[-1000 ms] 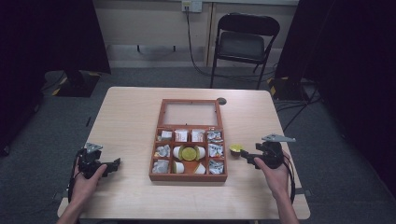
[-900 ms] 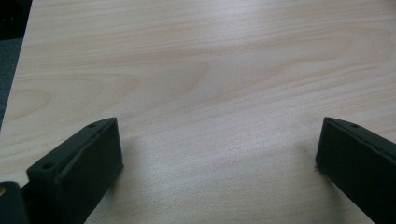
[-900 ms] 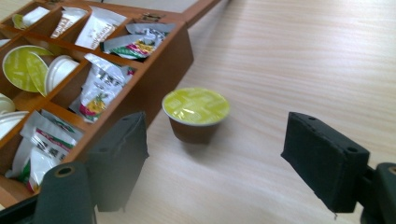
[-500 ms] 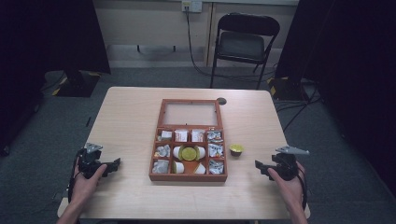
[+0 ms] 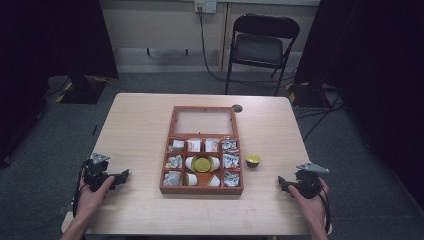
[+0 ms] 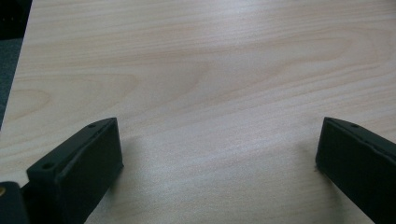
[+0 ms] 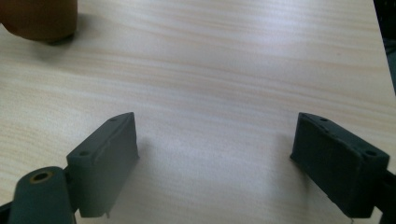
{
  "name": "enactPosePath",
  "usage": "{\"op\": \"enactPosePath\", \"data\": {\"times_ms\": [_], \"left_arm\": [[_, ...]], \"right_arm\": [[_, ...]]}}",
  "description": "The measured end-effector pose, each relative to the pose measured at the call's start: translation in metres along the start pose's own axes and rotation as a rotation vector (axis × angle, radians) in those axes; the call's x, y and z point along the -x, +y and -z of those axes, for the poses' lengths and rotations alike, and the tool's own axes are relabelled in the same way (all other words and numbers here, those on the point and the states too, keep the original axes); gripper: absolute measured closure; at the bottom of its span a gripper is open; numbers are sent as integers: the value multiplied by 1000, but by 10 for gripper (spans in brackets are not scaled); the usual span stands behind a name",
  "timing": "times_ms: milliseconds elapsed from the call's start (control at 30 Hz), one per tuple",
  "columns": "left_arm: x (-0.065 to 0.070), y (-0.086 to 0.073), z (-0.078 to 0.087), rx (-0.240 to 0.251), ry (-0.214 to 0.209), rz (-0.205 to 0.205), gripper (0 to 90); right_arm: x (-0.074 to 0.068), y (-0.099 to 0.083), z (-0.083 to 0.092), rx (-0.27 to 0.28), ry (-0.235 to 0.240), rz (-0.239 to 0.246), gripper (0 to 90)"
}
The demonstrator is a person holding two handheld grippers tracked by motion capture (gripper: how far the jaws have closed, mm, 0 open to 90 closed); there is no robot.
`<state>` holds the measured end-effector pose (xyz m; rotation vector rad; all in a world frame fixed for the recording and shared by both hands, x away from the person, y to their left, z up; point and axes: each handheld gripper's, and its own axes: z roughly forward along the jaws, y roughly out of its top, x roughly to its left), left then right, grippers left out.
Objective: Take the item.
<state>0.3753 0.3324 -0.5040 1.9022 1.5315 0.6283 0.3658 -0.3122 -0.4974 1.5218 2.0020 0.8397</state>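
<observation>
1. Two changes in the past second: right gripper [image 5: 282, 182] pulled back from beside the yellow-topped capsule [image 5: 253, 160] toward 5 o'clock on the table [image 5: 150, 115], and lowered close to the wood.
2. Jaws just been opening on the way; in the right gripper view [image 7: 215, 154], set wide apart with bare woodgrain between them and nothing held.
3. Capsule left standing alone on the table at 3 o'clock of the wooden box [image 5: 201, 189], just beside its right wall, not touching it and outside every compartment.
4. Likely meaning: capsule released and set out of the box, so this piece of the work looks finished; a similar yellow-topped capsule [image 5: 202, 163] lying in the box's middle compartment, possibly next in line.
5. Left gripper [image 5: 122, 175] unchanged at 8 o'clock on the table, well apart from the box; in the left gripper view [image 6: 217, 154], jaws spread wide over plain tabletop, gripping nothing.
6. Pose, right: hand entering from the bottom edge, gripper held low and near level, jaws pointing toward 10 o'clock, roughly back at the box.
7. Pose, left: hand resting near the table's near-left corner, gripper low and level, jaws pointing toward 3 o'clock at the box's near-left corner.
</observation>
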Motion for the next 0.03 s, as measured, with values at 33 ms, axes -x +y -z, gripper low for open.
{"op": "enactPosePath", "data": {"times_ms": [33], "left_arm": [[0, 0, 0, 0, -1, -1, 0]], "right_arm": [[0, -1, -1, 18, 6, 5, 135]]}}
